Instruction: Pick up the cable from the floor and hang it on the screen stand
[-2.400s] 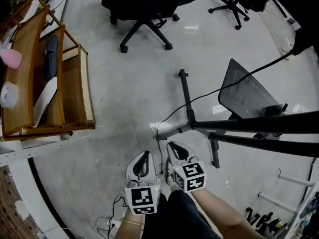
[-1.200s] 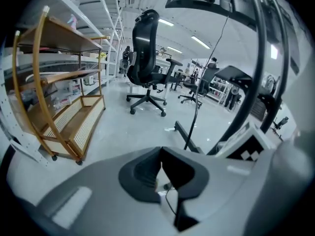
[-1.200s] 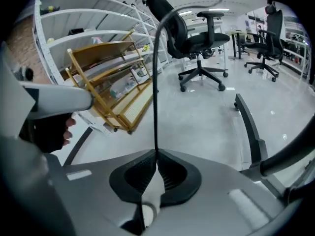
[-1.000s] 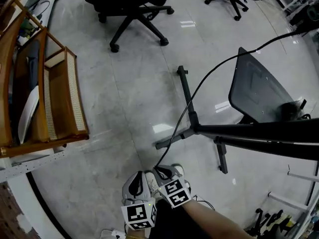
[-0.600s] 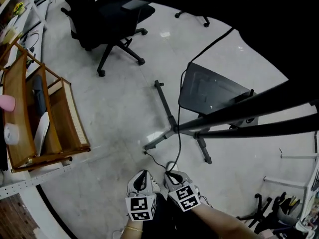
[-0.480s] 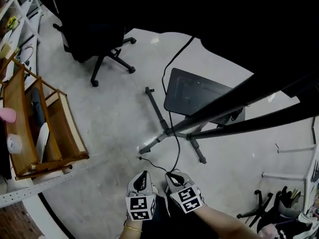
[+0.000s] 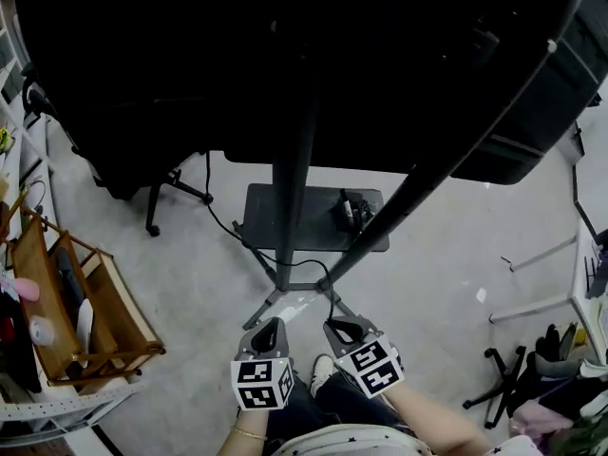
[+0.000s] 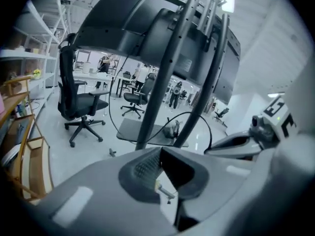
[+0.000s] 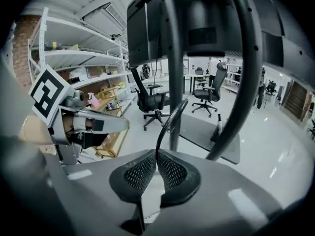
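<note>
We see a pale grey, glossy floor (image 7: pixel 456 283) filling the lower half of the head view, with the screen stand (image 7: pixel 285 255) planted on it at centre, its splayed legs spreading toward the bottom of the frame. At centre left an office chair (image 7: pixel 152 212) rests its star base on the floor, and a wooden rack (image 7: pixel 123 316) stands at lower left. At lower right we make out a black wheeled base (image 7: pixel 489 388).

Screen (image 7: pixel 285 65) top cut off; cable (image 7: pixel 208 174) end obsc.
</note>
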